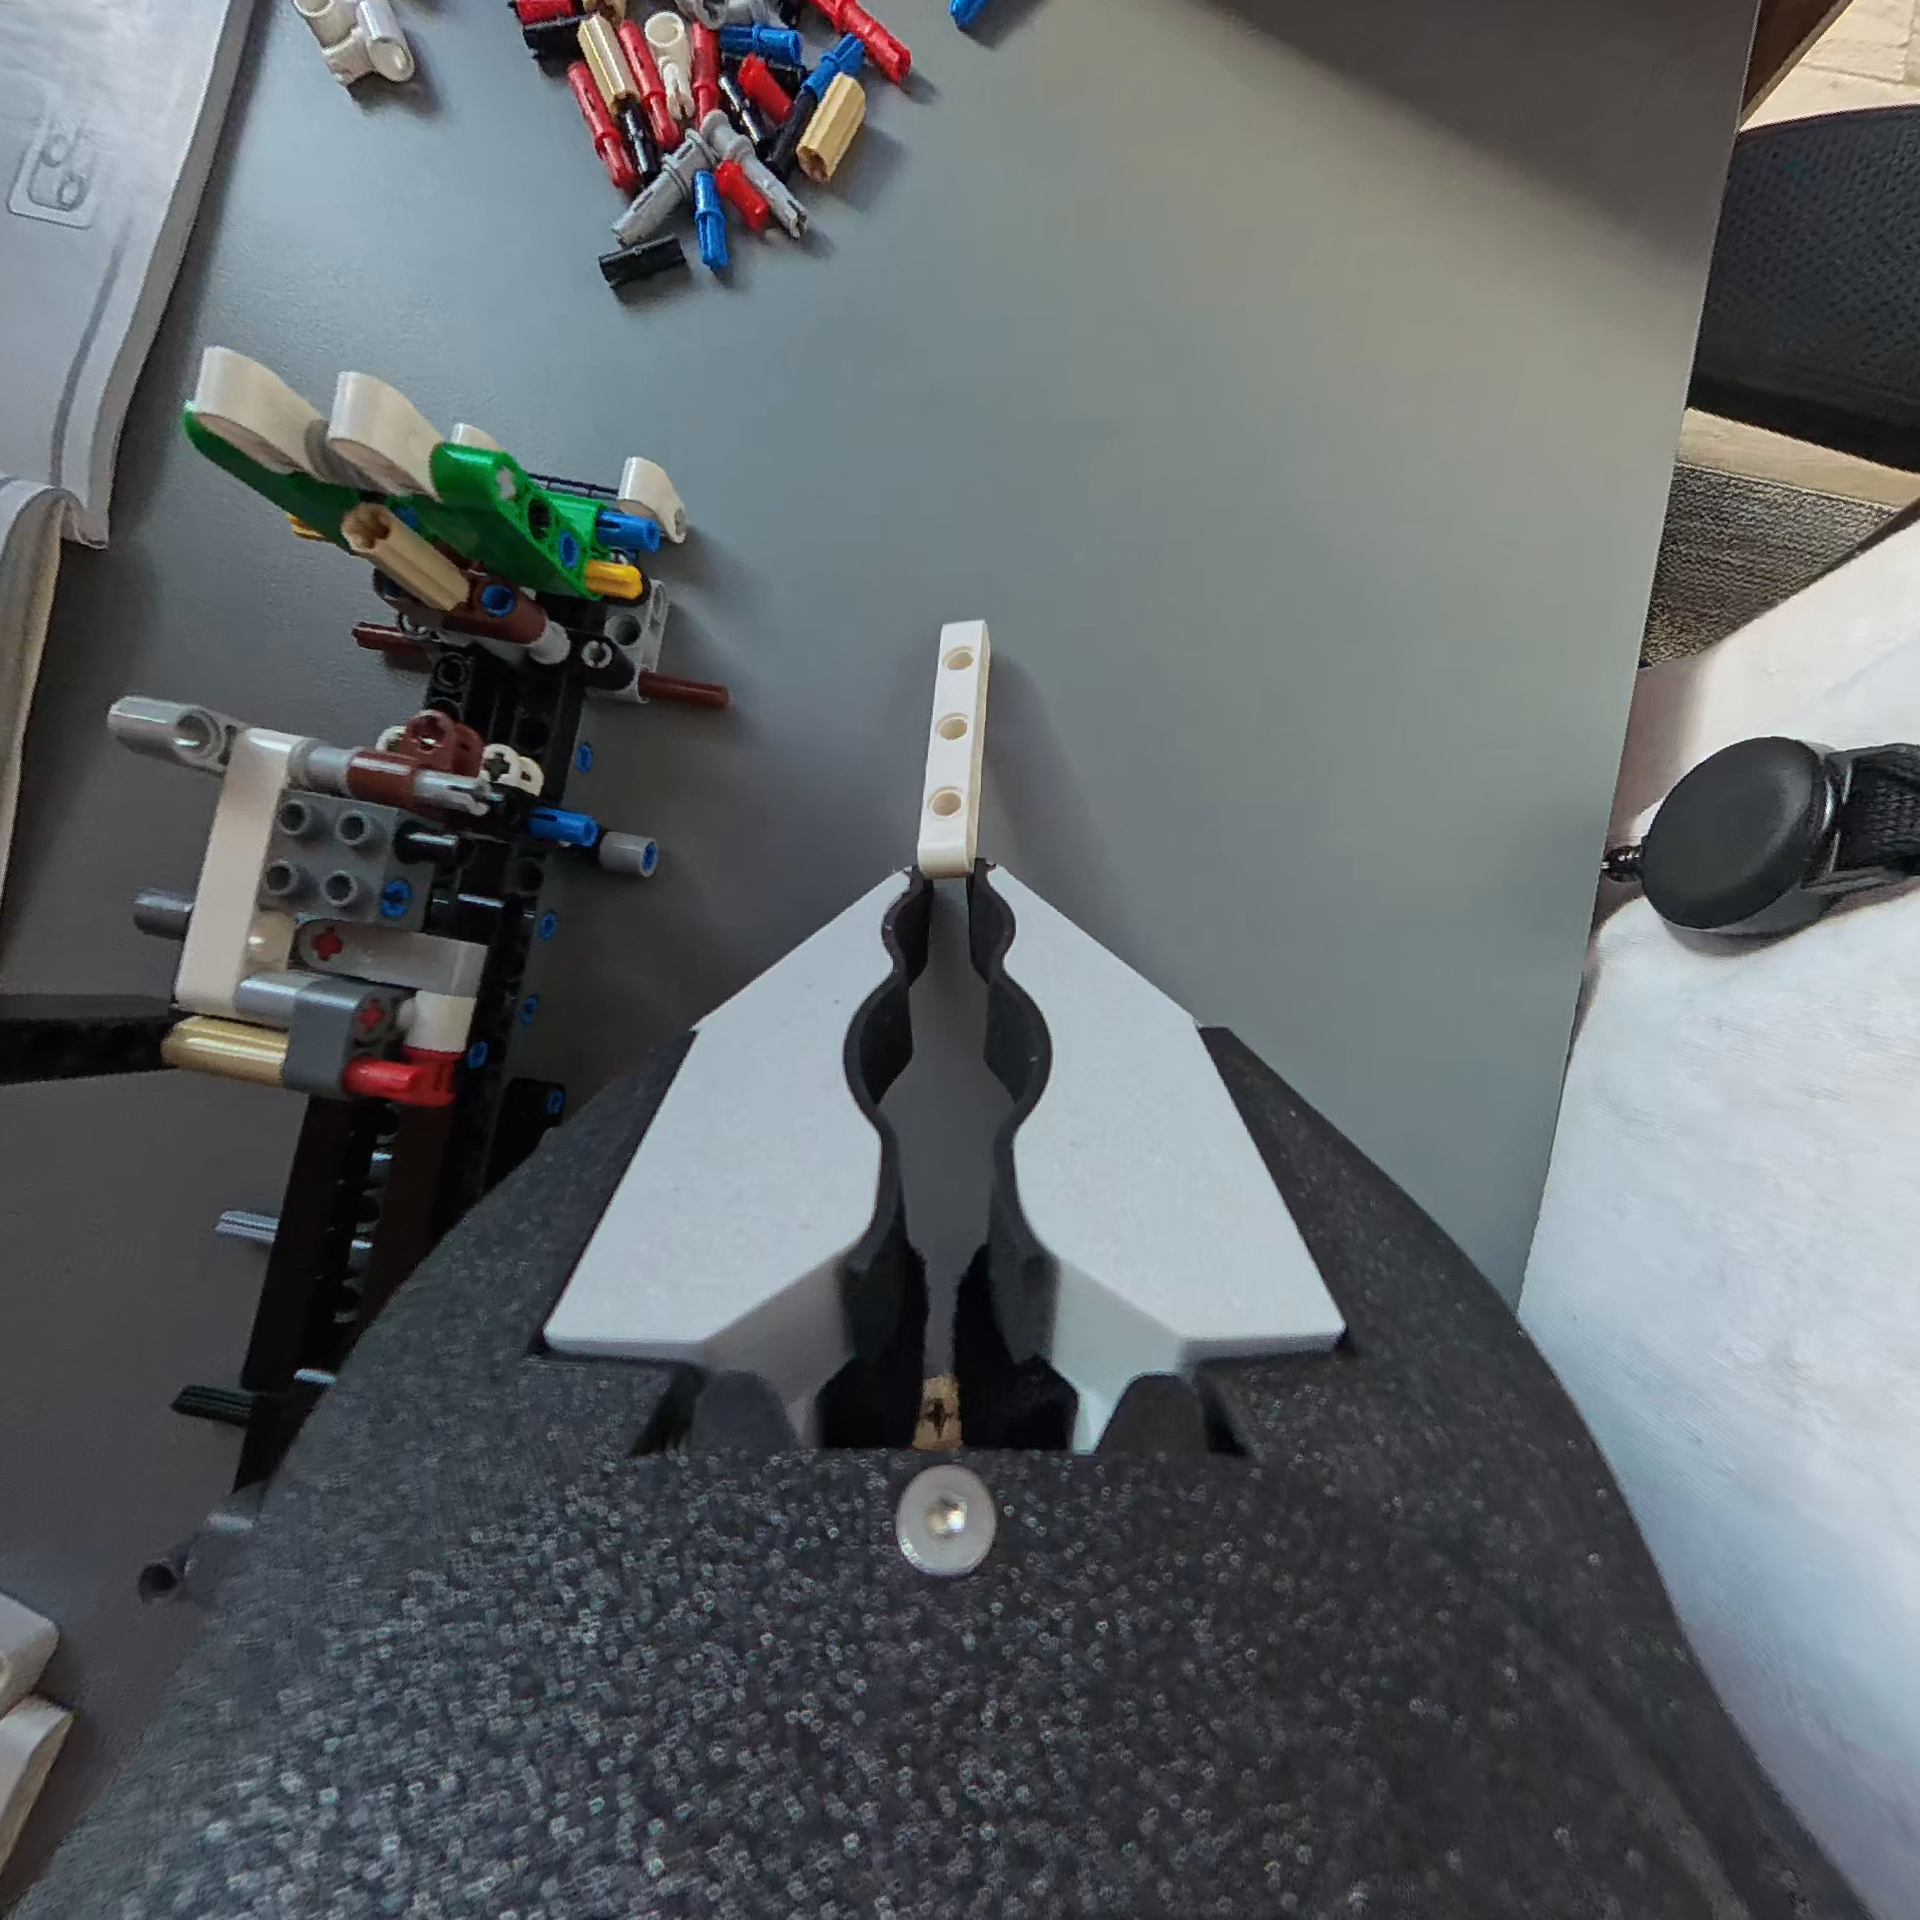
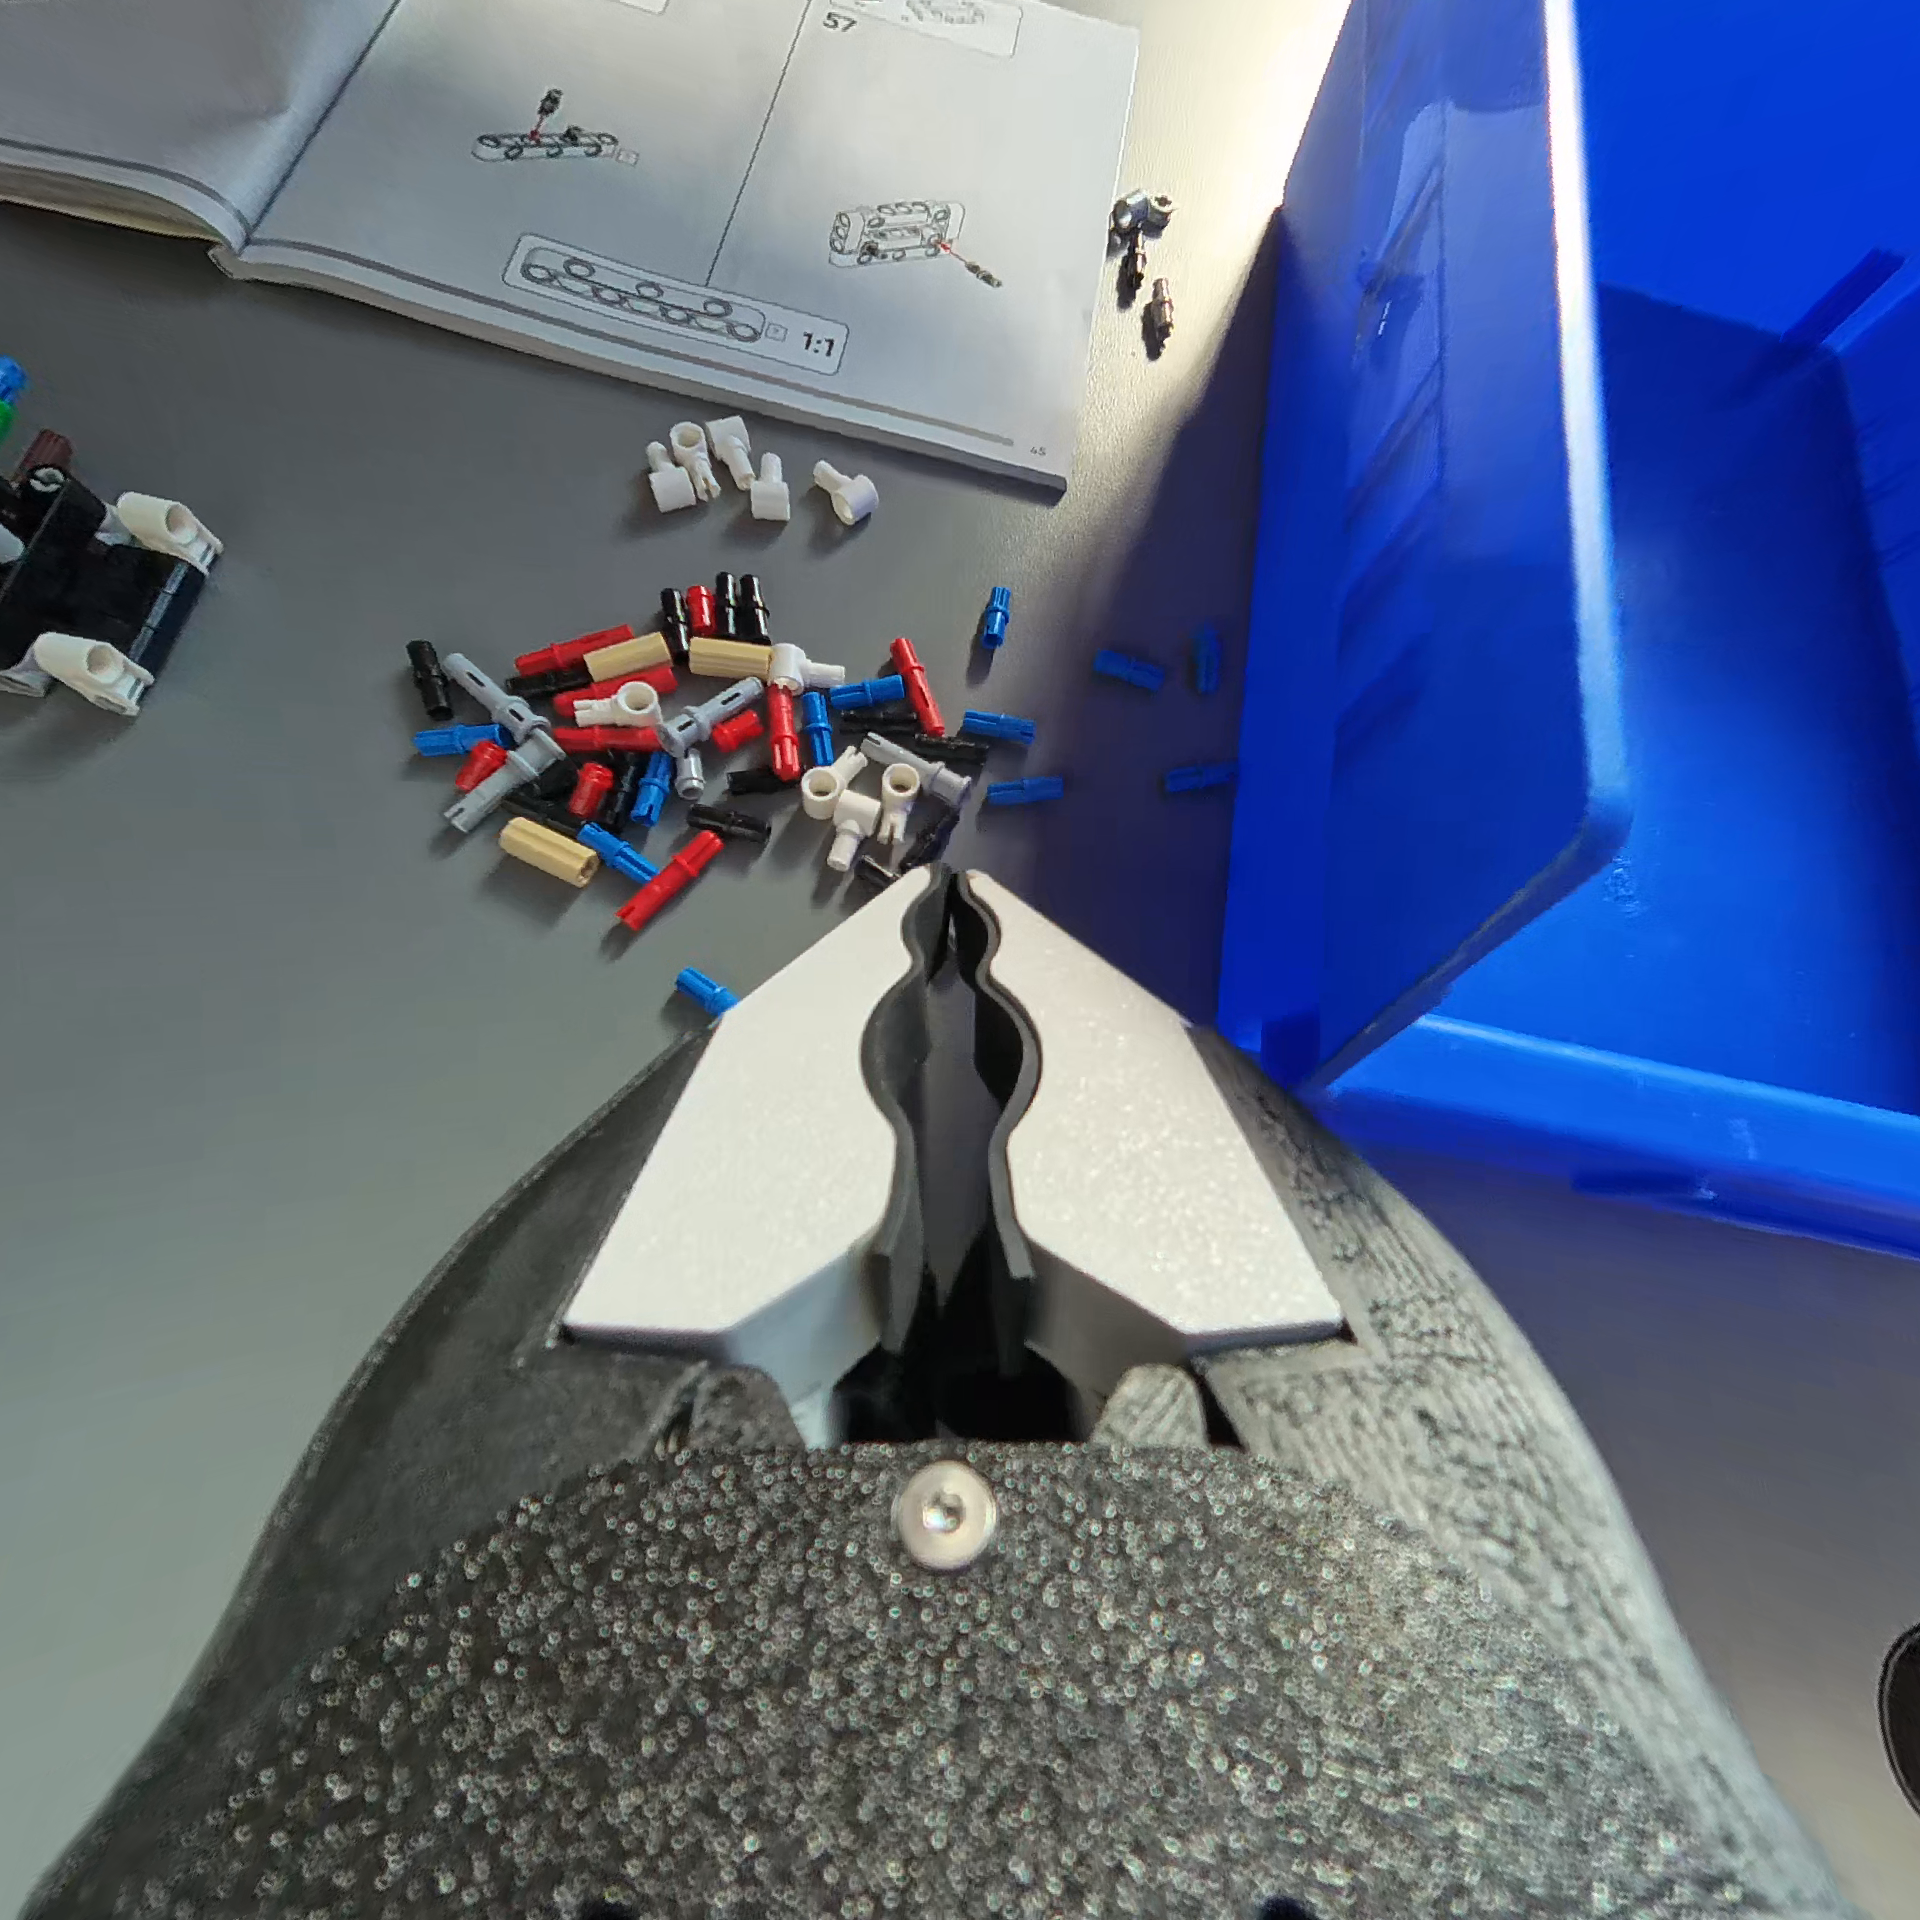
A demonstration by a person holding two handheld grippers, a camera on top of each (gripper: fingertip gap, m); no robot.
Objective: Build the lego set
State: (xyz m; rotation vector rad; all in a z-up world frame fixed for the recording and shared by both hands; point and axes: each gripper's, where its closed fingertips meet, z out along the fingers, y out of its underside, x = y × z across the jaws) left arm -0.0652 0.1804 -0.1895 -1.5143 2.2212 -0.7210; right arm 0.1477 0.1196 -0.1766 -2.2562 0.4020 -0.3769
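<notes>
My left gripper is shut on the near end of a white beam with three holes showing. The beam sticks out forward above the grey table. A partly built model of black, white, grey, green and brown parts lies to its left. My right gripper is shut, with the tips met and nothing visible between them. It hovers at the near right edge of a pile of small pins in red, blue, black, grey, tan and white. A black pin lies just beside the tips.
A blue bin stands close on the right of my right gripper. An open instruction booklet lies beyond the pile, with white connectors before it. A single blue pin lies by the left finger. A black round object rests on white cloth at the right. The tips of one gripper are about 20 cm away from the tips of the other.
</notes>
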